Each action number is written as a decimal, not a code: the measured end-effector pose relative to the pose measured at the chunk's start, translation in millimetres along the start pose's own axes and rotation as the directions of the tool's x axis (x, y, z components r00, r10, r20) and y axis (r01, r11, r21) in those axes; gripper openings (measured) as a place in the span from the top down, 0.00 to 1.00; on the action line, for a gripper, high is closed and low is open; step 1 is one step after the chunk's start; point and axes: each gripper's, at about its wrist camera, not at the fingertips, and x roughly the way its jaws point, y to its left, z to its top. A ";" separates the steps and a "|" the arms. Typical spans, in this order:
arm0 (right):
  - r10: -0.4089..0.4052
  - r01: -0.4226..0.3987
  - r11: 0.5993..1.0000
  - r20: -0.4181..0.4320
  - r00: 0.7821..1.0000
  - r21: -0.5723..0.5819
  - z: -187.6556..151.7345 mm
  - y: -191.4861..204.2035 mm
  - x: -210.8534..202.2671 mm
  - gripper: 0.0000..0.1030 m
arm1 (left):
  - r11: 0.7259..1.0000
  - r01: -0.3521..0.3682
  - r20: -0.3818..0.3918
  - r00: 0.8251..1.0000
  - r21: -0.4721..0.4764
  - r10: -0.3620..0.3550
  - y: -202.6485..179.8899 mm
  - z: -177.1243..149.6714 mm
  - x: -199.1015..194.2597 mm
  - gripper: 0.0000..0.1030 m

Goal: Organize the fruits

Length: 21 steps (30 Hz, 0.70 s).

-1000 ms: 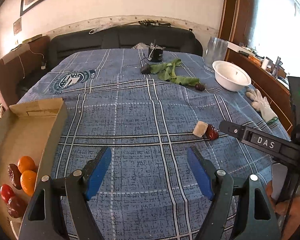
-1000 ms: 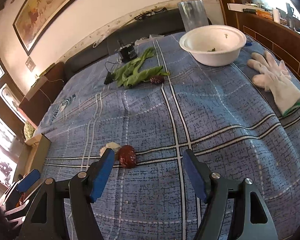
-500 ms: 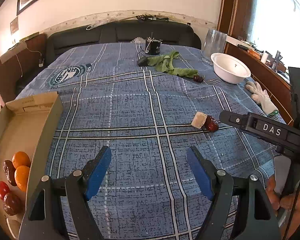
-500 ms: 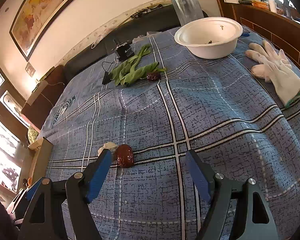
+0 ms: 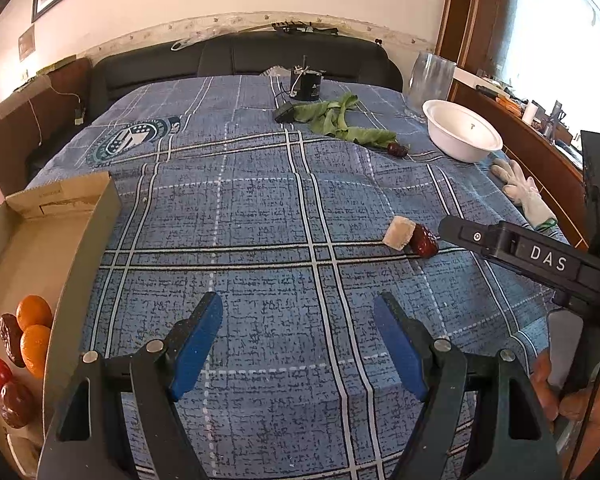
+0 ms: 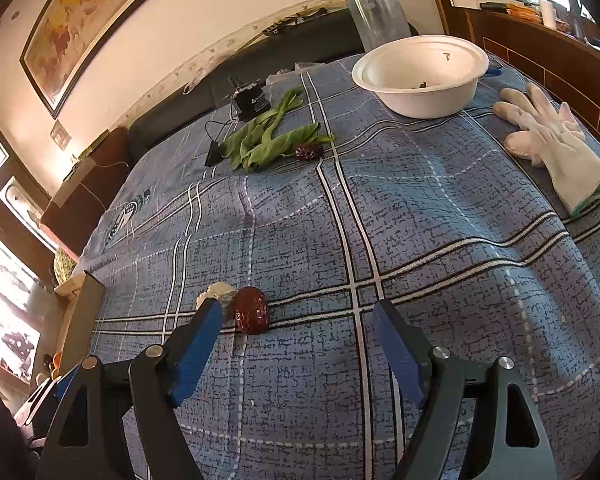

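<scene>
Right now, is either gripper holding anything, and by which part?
Nothing is held. The left gripper stands open over bare cloth; the right gripper is open too, with the red date lying just beyond its left fingertip.

Lighting: daylight, strong. In my left view a blown-out white window [image 5: 556, 28] glares at two o'clock; in my right view overexposed panes [image 6: 4, 280] glare at nine o'clock.
Shadows: soft, shallow folds across the blue plaid cotton tablecloth [image 5: 260, 216].
Focus: sharp centrally, both views.
Distortion: heavy fisheye; the gold-framed painting [image 6: 96, 20] and walls bow; black vignette in my corners.
</scene>
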 end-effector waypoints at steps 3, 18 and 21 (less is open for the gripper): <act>0.000 0.000 1.000 0.000 1.000 0.001 0.0 -0.1 0.0 0.20 | 1.000 -0.003 0.000 1.000 -0.001 0.003 -0.2 -0.3 0.0 0.25; -0.001 0.001 1.000 0.000 1.000 -0.001 0.0 -0.2 0.3 0.20 | 1.000 -0.002 0.000 1.000 0.000 0.002 -1.1 -1.2 -0.3 0.25; -0.003 0.003 1.000 -0.003 1.000 -0.006 -0.4 1.0 1.3 0.19 | 1.000 0.000 -0.001 1.000 -0.003 0.000 -0.6 -1.1 0.0 0.25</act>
